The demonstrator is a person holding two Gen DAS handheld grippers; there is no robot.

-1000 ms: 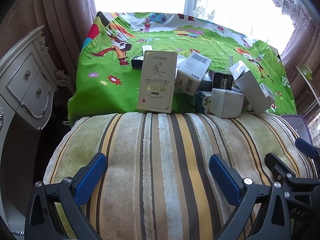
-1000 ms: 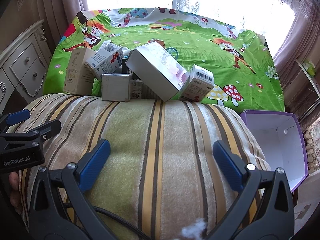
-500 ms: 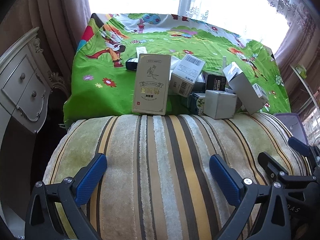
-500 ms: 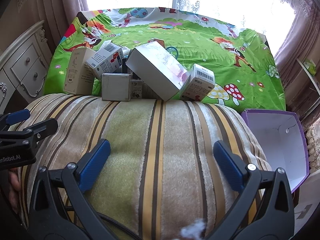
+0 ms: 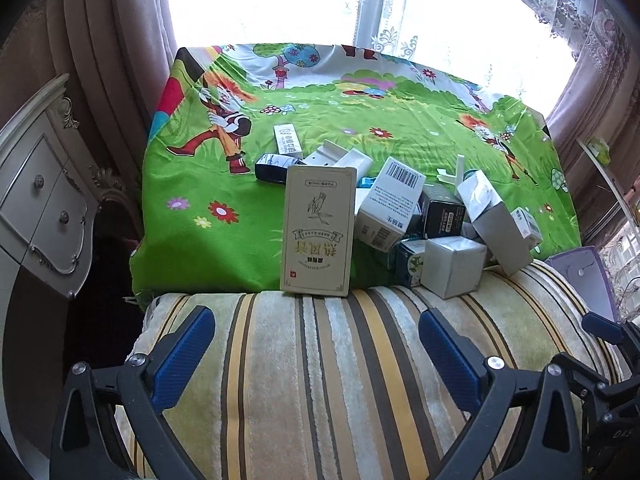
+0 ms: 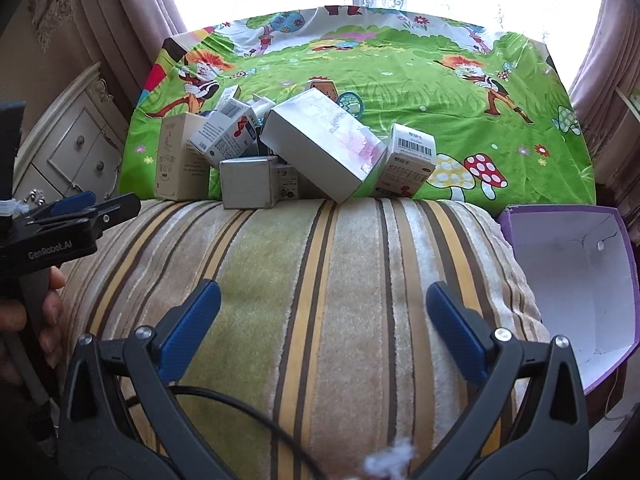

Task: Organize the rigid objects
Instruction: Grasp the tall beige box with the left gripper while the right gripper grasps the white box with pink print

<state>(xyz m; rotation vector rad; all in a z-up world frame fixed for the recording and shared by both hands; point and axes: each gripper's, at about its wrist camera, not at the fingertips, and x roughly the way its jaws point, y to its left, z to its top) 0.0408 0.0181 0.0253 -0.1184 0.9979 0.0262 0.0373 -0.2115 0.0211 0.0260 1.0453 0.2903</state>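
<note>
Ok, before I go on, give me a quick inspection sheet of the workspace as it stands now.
Surface: striped plush cushion in front, green cartoon sheet behind.
Job's things: pile of boxes where cushion meets sheet; tall beige box upright at its left, large silver box tilted on its neighbours, small grey cube in front. Purple carton, open and white inside, to the right.
Clutter: white fluff near the right gripper.
Grippers: left gripper and right gripper, jaws apart, holding nothing.
Cables: black cable across the cushion.
Surroundings: cream dresser, curtains, bright window.
</note>
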